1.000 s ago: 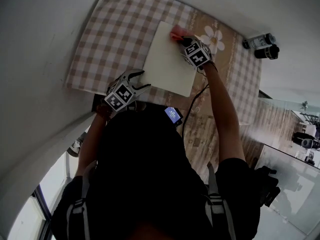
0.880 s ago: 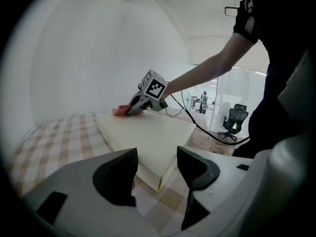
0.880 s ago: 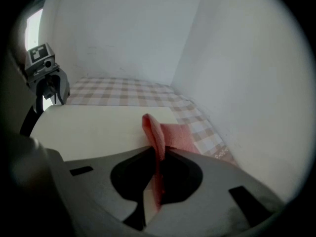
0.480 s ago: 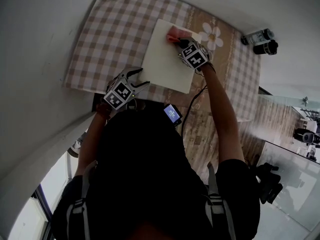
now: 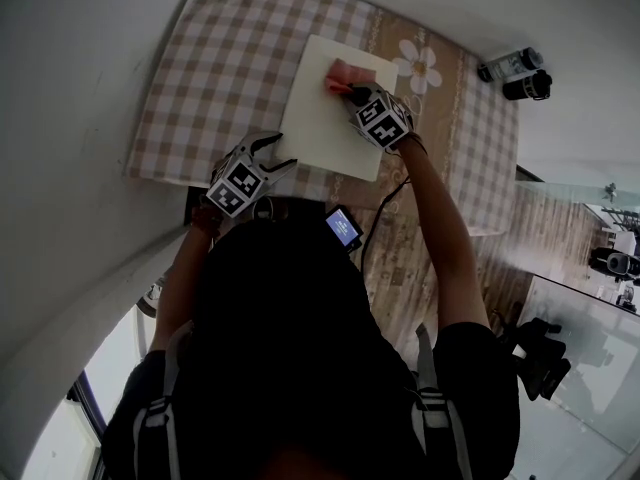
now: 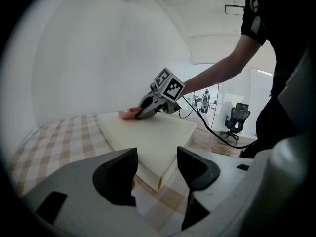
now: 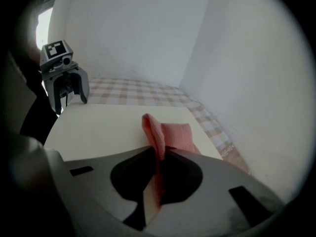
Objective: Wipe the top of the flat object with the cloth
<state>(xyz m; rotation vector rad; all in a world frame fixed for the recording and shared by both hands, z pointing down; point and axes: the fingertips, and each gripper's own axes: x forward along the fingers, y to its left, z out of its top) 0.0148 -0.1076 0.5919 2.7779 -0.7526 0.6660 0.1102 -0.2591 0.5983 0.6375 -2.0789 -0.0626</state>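
Right gripper (image 7: pixel 157 172): jaws were clamped on pink cloth (image 7: pixel 174 132), which lay on cream flat board (image 5: pixel 315 118). Left gripper (image 6: pixel 157 169): jaws stood apart, holding nothing, near board's corner.

cloth (image 7: pixel 174 135): pink fabric, finely ribbed, matt. flat object (image 5: pixel 325 118): cream slab, top smooth and matt. tablecloth (image 5: pixel 220 68): checked woven fabric. left gripper (image 6: pixel 157 158) and right gripper (image 7: pixel 157 169): dark matt jaws, smooth grey plastic shells. floor (image 5: pixel 545 233), far right: wood-grain planks.
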